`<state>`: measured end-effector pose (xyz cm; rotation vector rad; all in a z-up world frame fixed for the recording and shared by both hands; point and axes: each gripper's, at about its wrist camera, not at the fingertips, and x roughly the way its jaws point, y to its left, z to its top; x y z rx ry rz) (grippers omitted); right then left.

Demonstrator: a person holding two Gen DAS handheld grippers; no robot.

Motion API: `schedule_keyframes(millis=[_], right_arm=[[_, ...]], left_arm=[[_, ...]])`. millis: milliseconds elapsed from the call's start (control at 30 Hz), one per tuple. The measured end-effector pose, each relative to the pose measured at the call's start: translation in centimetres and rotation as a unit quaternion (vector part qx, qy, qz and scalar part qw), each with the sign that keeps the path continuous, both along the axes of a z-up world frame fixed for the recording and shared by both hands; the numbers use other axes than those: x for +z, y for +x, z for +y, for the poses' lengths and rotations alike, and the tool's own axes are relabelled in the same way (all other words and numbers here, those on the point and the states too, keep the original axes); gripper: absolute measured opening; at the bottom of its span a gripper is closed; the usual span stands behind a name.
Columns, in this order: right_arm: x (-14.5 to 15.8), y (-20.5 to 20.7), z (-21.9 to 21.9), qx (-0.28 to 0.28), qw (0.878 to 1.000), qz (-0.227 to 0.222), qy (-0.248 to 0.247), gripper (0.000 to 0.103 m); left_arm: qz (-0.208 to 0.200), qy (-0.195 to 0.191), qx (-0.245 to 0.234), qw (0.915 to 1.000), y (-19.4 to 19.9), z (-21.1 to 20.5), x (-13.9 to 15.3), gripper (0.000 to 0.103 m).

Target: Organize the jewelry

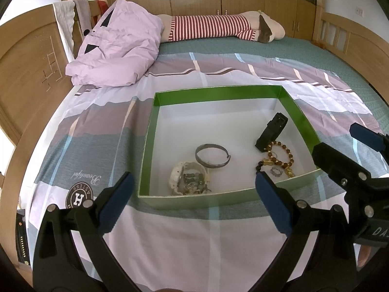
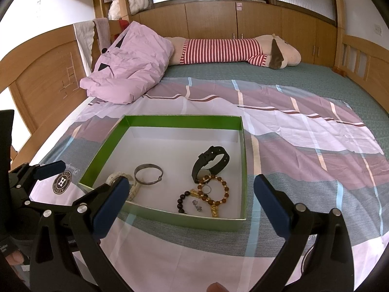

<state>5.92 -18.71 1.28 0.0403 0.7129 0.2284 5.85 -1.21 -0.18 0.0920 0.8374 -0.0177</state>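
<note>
Jewelry box (image 1: 301, 119), green-walled, on bed sheet (image 1: 194, 238), holds bangle (image 1: 212, 157), watch (image 2: 210, 164), bead bracelets (image 2: 214, 192), left gripper (image 1: 194, 204) and right gripper (image 2: 192, 206) jaws wide, empty

Wooden-framed bed (image 2: 316, 77), checked sheet (image 2: 304, 146) bearing green box (image 2: 184, 121), lilac quilt (image 2: 131, 63), striped plush toy (image 2: 226, 48)

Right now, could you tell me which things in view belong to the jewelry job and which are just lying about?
Belong to the job:
green box
silver bangle
black watch
amber bead bracelet
white bracelet
left gripper and right gripper, both open and empty

Just lying about:
pink duvet
striped plush toy
patterned sheet
</note>
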Motion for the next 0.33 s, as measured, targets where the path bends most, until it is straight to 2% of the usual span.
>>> schedule_keyframes(millis=[333], right_arm=[[-0.05,-0.03,0.09,0.006,1.000,0.000,-0.001,0.102]], left_arm=[[0.003,0.000,0.002,1.0000,-0.01,-0.12,-0.14,0.101]])
